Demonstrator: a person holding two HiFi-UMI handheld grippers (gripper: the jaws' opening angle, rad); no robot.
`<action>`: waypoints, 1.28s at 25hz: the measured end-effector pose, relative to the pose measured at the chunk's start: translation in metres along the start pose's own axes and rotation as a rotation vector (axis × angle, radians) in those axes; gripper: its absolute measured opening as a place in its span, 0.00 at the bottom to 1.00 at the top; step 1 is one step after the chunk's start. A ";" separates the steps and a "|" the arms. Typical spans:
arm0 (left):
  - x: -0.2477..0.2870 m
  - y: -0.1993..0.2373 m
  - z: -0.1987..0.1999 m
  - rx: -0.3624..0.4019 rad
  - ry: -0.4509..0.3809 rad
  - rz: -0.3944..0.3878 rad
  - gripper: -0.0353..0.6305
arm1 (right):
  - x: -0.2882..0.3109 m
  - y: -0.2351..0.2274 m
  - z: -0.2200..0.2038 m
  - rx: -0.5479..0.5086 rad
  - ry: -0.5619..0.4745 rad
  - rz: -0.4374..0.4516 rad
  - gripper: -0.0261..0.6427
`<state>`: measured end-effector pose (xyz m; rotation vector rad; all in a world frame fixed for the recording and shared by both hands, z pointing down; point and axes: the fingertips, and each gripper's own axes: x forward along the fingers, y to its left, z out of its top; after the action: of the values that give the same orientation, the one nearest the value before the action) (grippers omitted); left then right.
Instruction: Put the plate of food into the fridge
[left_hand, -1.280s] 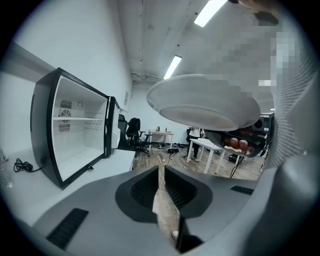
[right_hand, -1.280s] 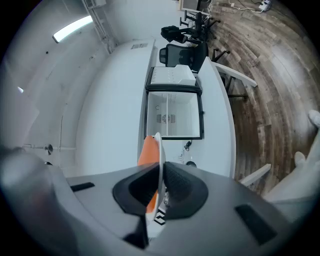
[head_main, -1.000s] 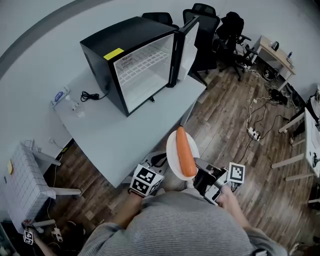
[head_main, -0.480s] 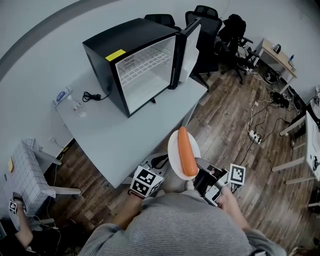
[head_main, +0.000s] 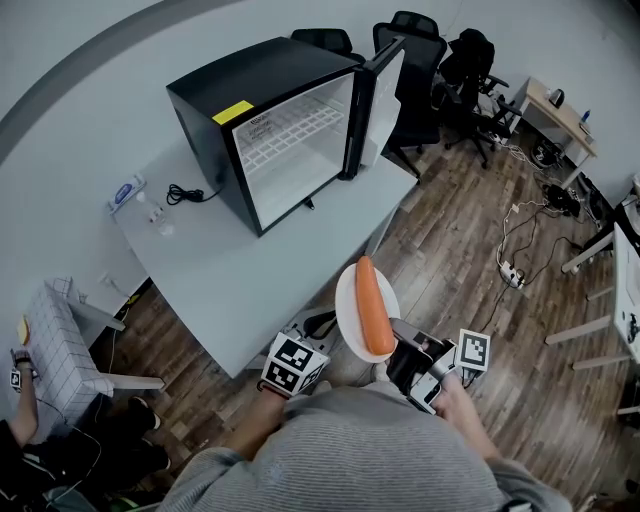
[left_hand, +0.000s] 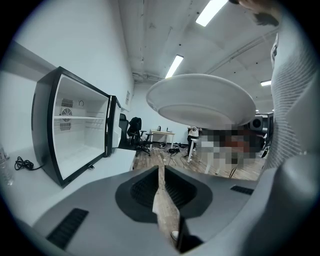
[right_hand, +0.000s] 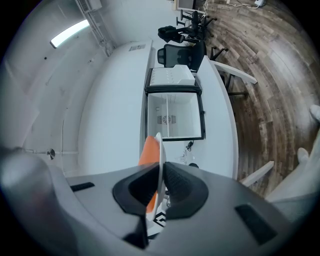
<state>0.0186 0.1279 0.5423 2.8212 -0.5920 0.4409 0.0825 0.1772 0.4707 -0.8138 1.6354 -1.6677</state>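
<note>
Right gripper view: jaws tight on plate (right_hand: 159, 146).

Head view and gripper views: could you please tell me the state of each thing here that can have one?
mini fridge: door swung open, nothing seen inside but its wire shelf.
plate: held in the air by its rim, carrot lying on it.
right gripper: shut on the plate's rim.
left gripper: shut, nothing between its jaws.
</note>
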 end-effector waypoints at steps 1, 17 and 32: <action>0.000 0.001 0.000 0.000 0.000 0.000 0.12 | 0.000 -0.001 0.000 0.001 -0.001 -0.001 0.08; -0.014 0.009 -0.013 -0.022 0.008 -0.003 0.12 | 0.010 -0.003 -0.008 0.020 -0.024 -0.003 0.08; -0.001 0.048 -0.010 -0.066 0.011 0.054 0.12 | 0.052 -0.003 0.032 0.024 0.026 -0.020 0.08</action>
<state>-0.0051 0.0882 0.5582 2.7442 -0.6689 0.4380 0.0777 0.1167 0.4735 -0.8024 1.6271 -1.7148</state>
